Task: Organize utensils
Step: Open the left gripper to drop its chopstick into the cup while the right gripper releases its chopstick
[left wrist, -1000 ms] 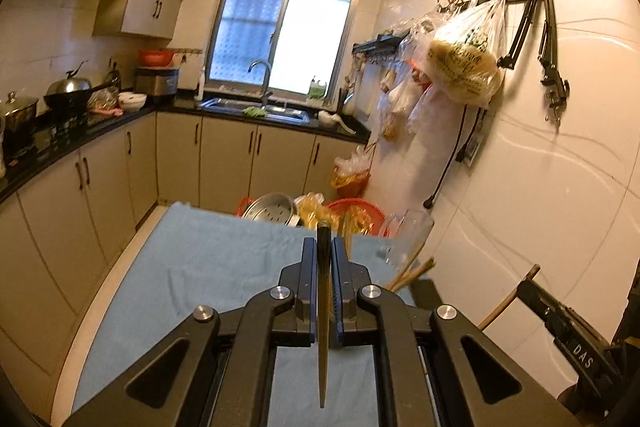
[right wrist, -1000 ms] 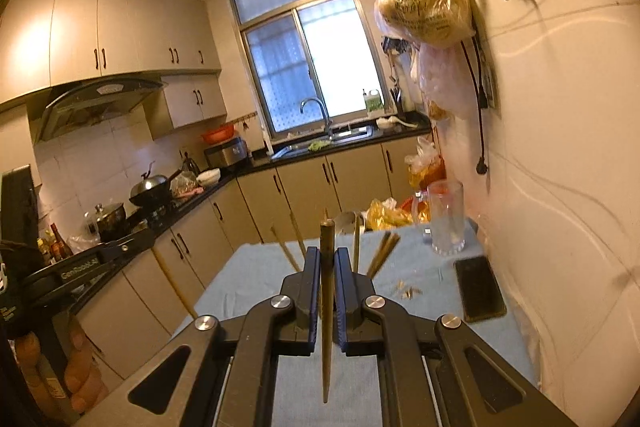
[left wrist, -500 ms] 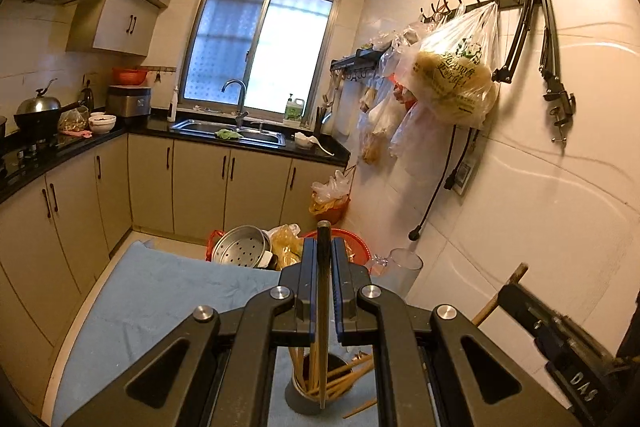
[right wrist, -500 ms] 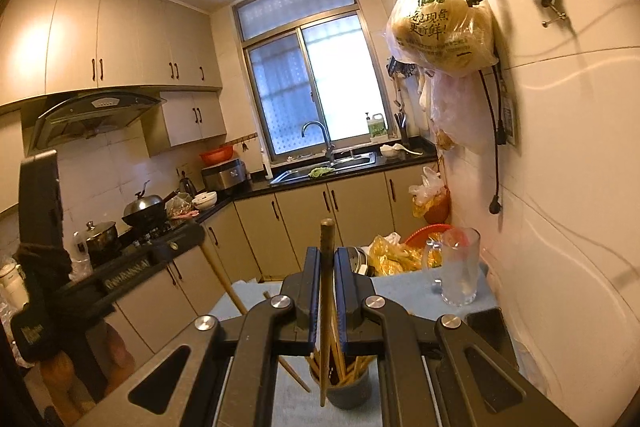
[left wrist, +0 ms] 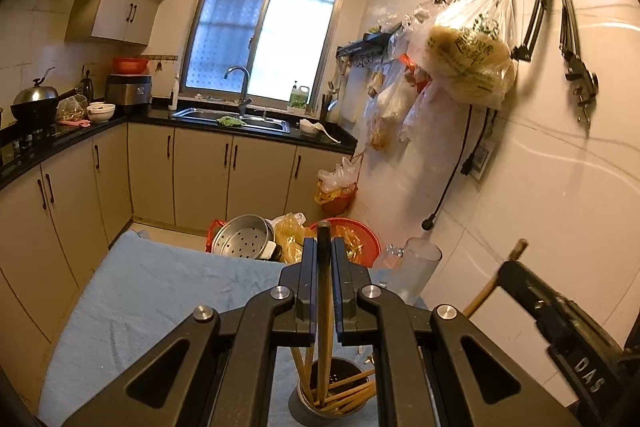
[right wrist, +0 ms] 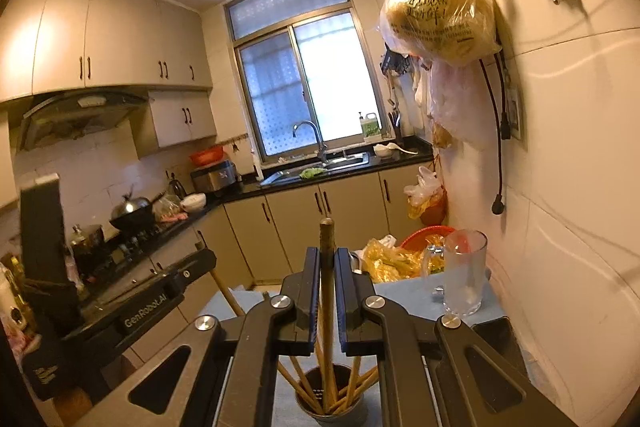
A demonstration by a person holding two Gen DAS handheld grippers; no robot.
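Two chopsticks hang upright over the holder, one pinched in the left gripper, one in the right gripper. Next, I judge: jaws part, dropping both in.

Wooden chopsticks, perforated metal holder, cloth tablecloth

Utensil holder is cut by the bottom edge in left wrist view, base unseen; same in right wrist view. Chopstick in left gripper: lower end lost among the other sticks, can't tell if it touches the holder. Phone at the table's right edge is mostly behind the right gripper arm. Bag print too blurred to read
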